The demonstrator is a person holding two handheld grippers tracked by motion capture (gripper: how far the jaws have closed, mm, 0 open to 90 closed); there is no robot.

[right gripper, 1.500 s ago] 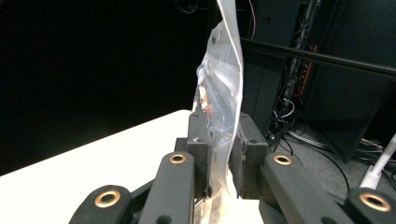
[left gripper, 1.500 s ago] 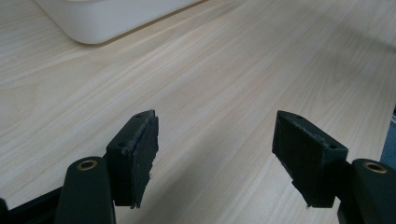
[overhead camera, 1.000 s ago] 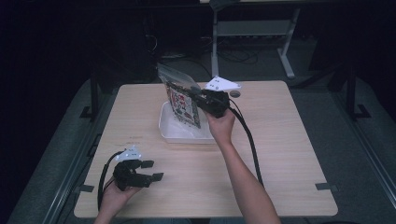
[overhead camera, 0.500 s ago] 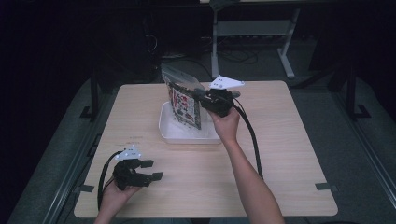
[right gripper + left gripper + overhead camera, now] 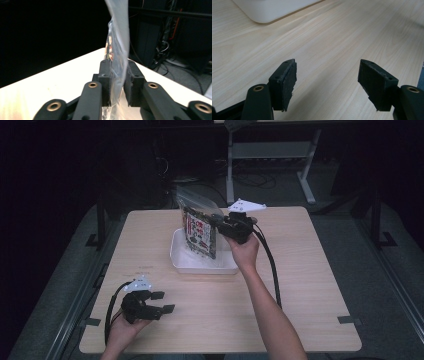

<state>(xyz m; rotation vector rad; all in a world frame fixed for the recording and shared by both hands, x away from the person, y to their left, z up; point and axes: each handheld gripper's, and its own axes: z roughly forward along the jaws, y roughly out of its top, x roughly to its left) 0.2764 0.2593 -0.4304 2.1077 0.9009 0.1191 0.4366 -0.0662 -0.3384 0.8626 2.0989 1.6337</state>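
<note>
High view, right gripper (image 5: 218, 221) clamped on a clear printed bag (image 5: 199, 227) held upright over a white tray (image 5: 185, 263) mid-table, left gripper (image 5: 161, 302) near the front edge, left gripper view, jaws spread above bare wooden table (image 5: 332, 37), tray corner beyond, right gripper view, pads (image 5: 132, 75) pinching the bag's plastic edge-on.

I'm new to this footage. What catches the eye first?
The right tongs pinch a clear plastic bag holding a printed card, upright over the white tray mid-table. At the near left corner of the wooden table, the left tongs rest open.
</note>
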